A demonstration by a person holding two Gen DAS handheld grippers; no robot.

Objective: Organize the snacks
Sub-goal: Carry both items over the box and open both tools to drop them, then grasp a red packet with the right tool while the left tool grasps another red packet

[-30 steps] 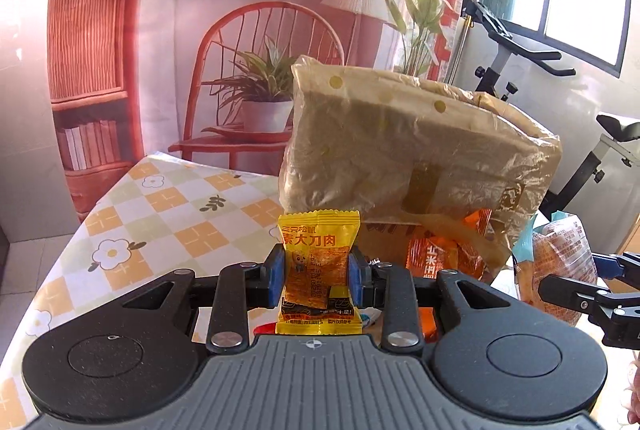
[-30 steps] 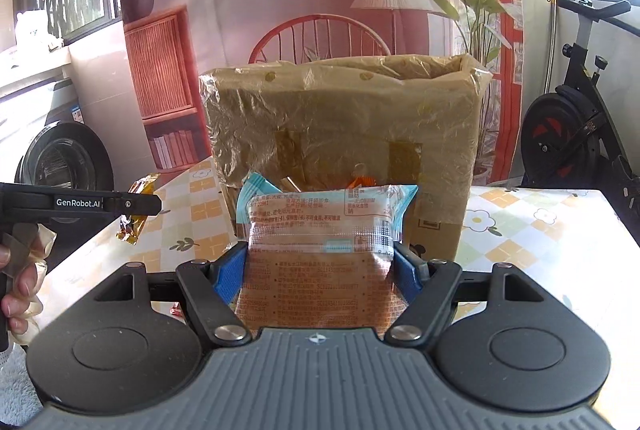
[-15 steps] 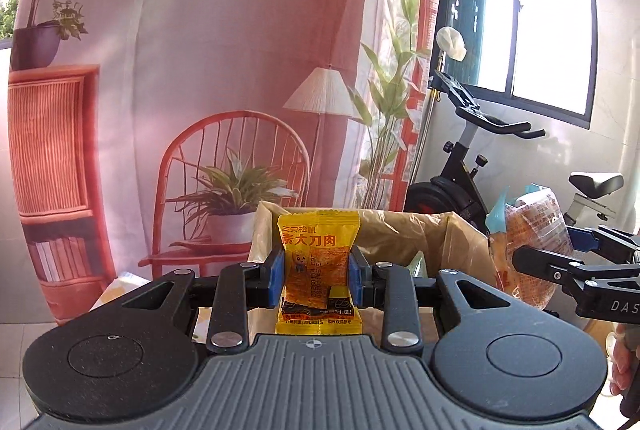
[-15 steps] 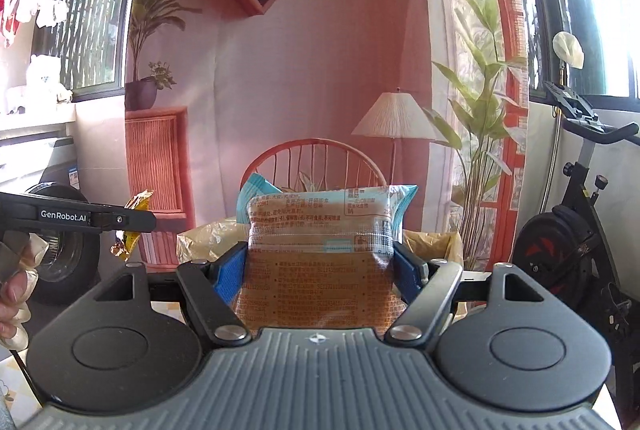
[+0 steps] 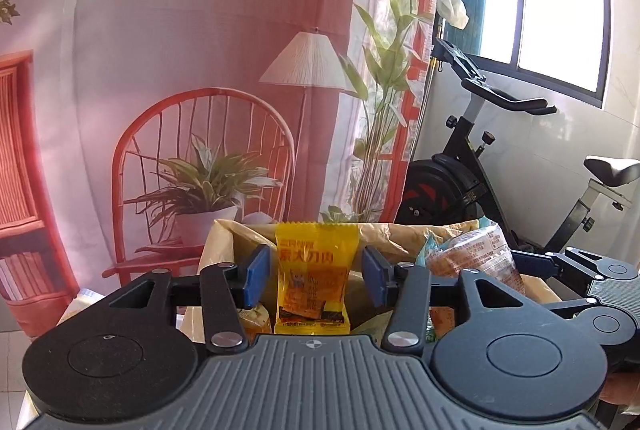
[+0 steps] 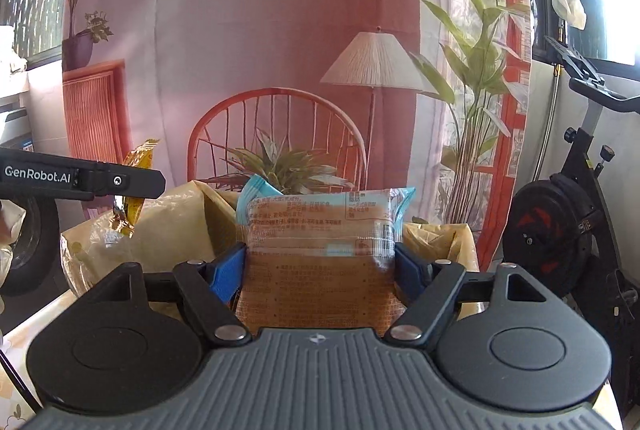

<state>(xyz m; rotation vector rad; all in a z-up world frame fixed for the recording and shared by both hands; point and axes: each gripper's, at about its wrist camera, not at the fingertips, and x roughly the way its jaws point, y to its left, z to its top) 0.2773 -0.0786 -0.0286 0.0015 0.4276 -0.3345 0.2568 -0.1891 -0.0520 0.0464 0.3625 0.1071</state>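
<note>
My left gripper [image 5: 316, 270] is open over the bag-lined cardboard box [image 5: 224, 242]. The yellow snack packet [image 5: 314, 278] hangs between the spread blue pads, apart from both. My right gripper [image 6: 322, 270] is shut on a clear orange bread packet [image 6: 320, 254] with blue ends, held above the box [image 6: 168, 226]. The bread packet also shows in the left wrist view [image 5: 472, 254], and the yellow packet shows in the right wrist view [image 6: 134, 190] beside the left gripper's arm [image 6: 80, 178].
More snacks lie inside the box [image 5: 252, 322]. A flower-patterned tablecloth [image 6: 16, 342] covers the table under it. An exercise bike [image 5: 472, 166] stands at the right. A printed backdrop with a chair and a lamp hangs behind.
Both grippers have come closer over the box opening. The left gripper's jaws have opened and let go of the yellow packet. The right gripper still grips the bread packet.
</note>
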